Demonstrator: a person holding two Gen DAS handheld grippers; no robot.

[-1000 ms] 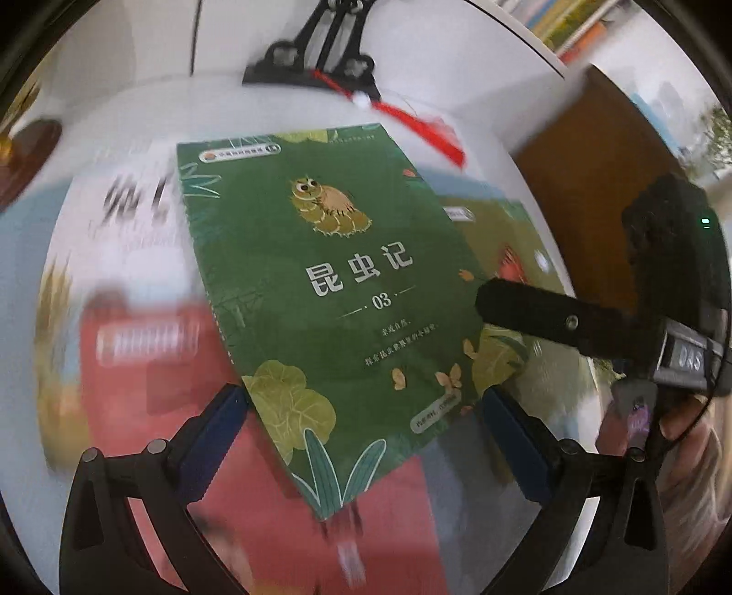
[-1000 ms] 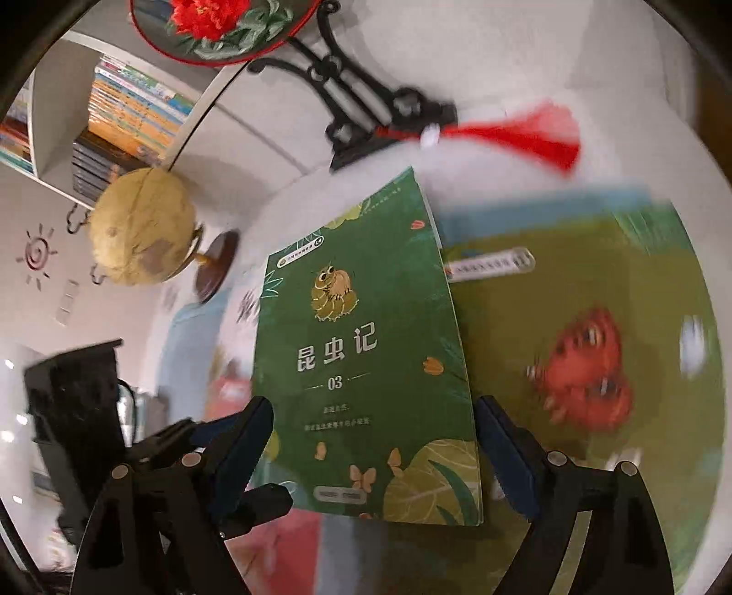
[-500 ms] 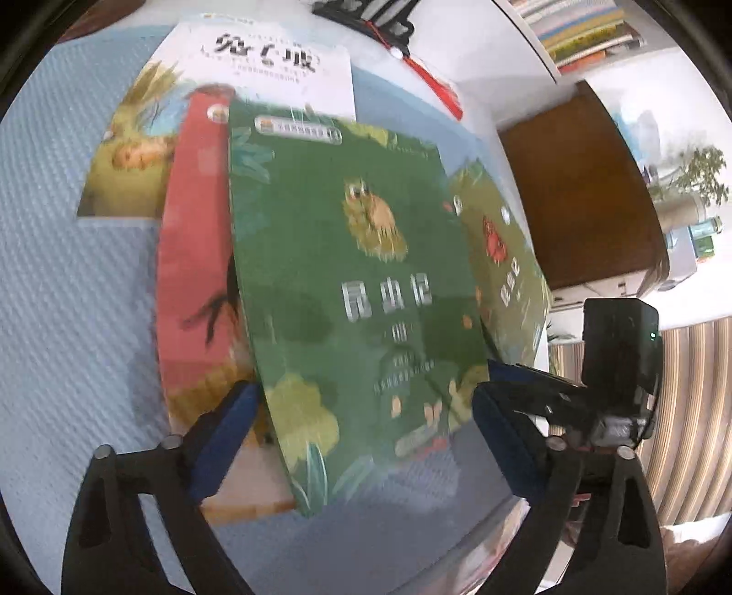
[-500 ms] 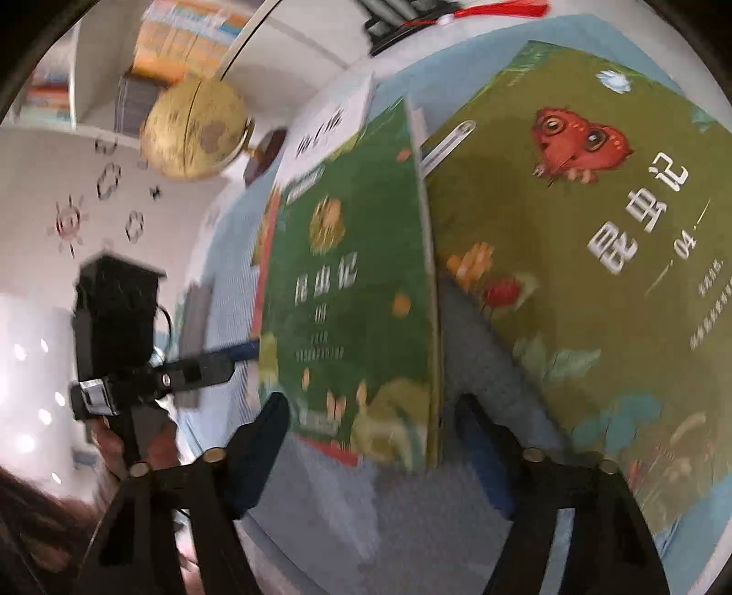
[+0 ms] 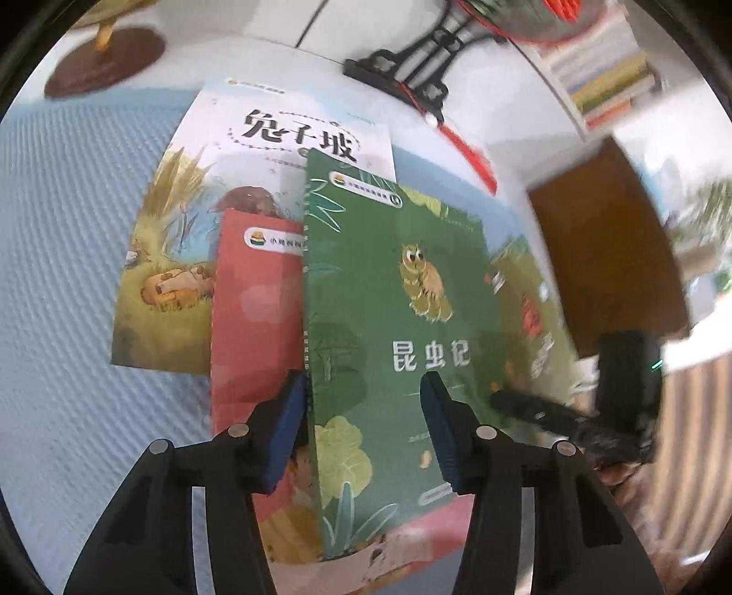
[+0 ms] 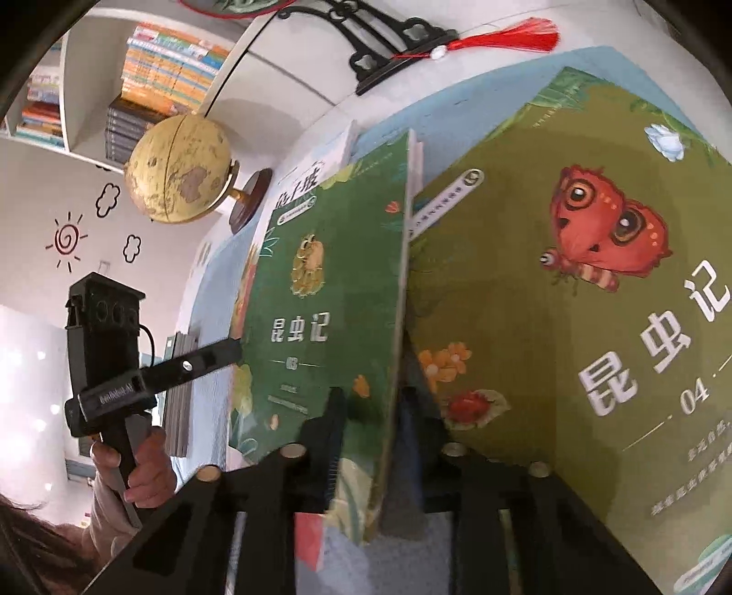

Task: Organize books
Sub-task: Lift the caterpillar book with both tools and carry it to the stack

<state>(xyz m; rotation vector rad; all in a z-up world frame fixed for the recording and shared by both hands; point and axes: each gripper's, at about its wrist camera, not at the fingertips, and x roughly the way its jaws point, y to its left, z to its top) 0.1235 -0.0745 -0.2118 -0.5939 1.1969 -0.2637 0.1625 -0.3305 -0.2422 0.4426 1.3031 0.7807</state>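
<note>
Both grippers closed in on green book (image 5: 393, 320): right gripper (image 6: 366, 412) jaws closing, pinching its edge; left gripper (image 5: 361, 402) jaws narrowing round spine, beside red book (image 5: 256, 311) — lift seems next

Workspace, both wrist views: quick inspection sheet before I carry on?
Surface: pale blue textured mat.
Job's things: dark green book atop red book, white rabbit book and olive butterfly book.
Clutter: globe; black stand with red tassel.
Grippers: left gripper closing astride green book's edge; right gripper closing on its other edge.
Cables: nothing seen.
Surroundings: bookshelf.
</note>
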